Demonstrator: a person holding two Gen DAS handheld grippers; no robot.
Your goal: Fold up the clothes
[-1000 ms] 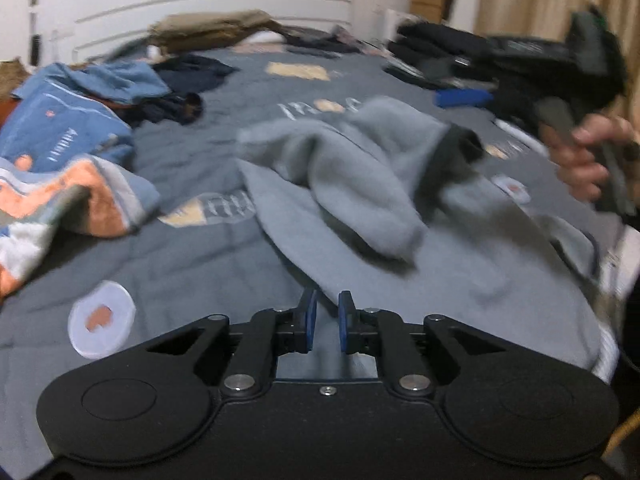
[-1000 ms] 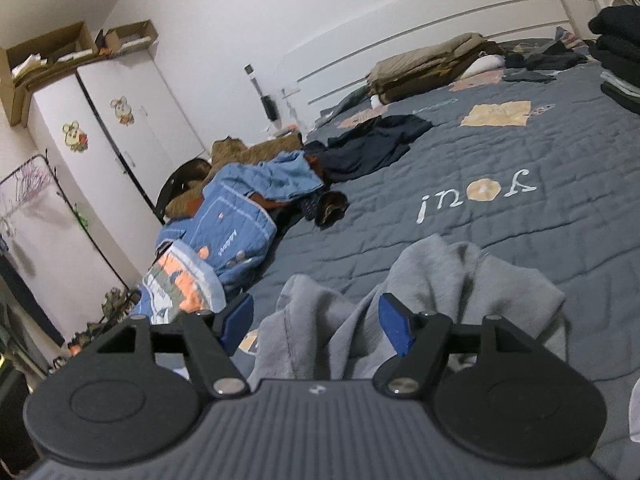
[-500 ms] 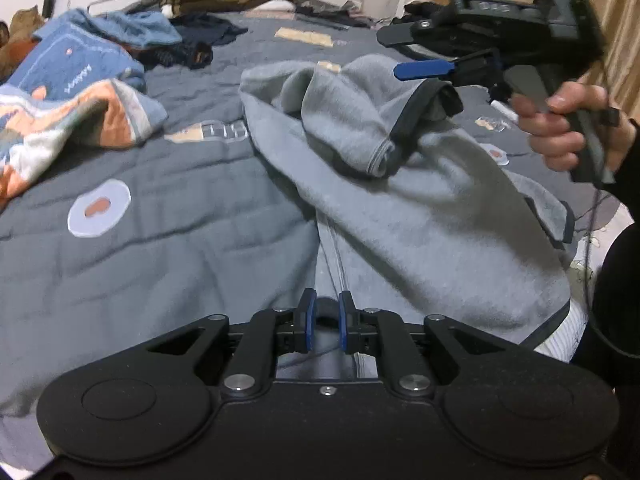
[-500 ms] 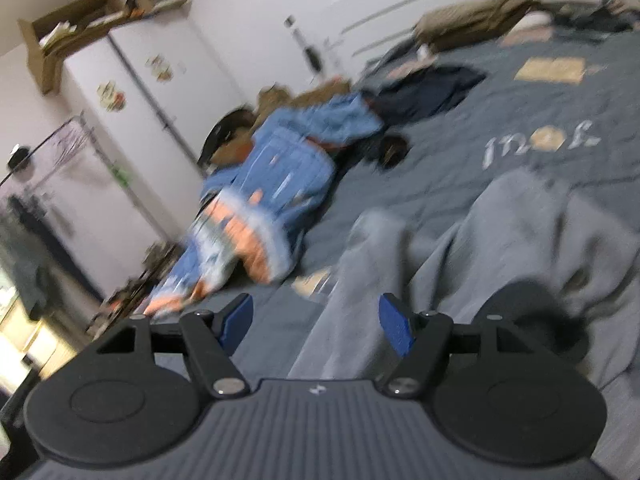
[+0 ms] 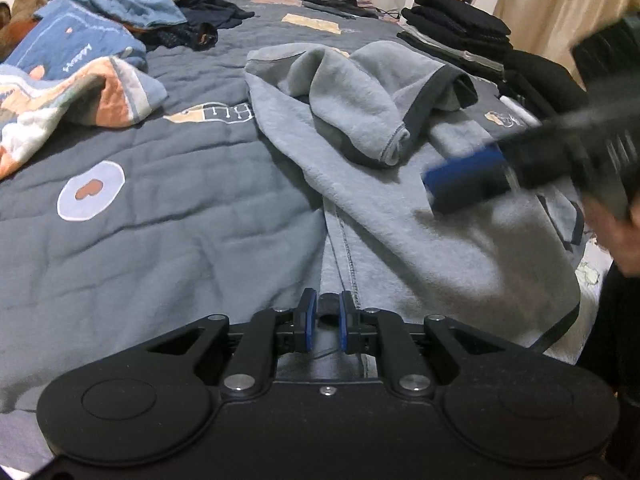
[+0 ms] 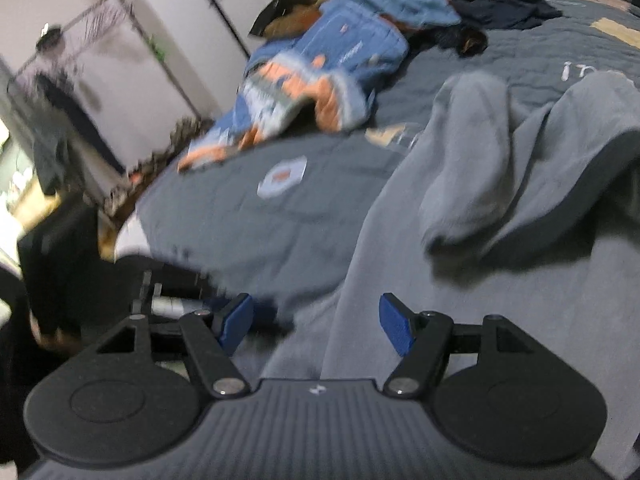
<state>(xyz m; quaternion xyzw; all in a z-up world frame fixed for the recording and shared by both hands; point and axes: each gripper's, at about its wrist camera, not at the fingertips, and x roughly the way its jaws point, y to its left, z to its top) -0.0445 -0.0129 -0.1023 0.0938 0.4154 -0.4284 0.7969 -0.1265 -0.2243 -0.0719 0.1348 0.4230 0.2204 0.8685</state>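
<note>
While left gripper [image 5: 324, 322] pinches grey sweatshirt [image 5: 400, 208] hem at frame bottom as anchor, right gripper [image 6: 316, 326] spread wide, empty, mid-frame.

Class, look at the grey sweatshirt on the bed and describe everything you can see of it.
The grey sweatshirt is soft, fleecy cloth with dark trim along its edges and a stitched seam. It lies crumpled on the quilt, its upper part folded back over the body in a loose heap. The left tongs are shut on its near edge. The right tongs hang open over it.
</note>
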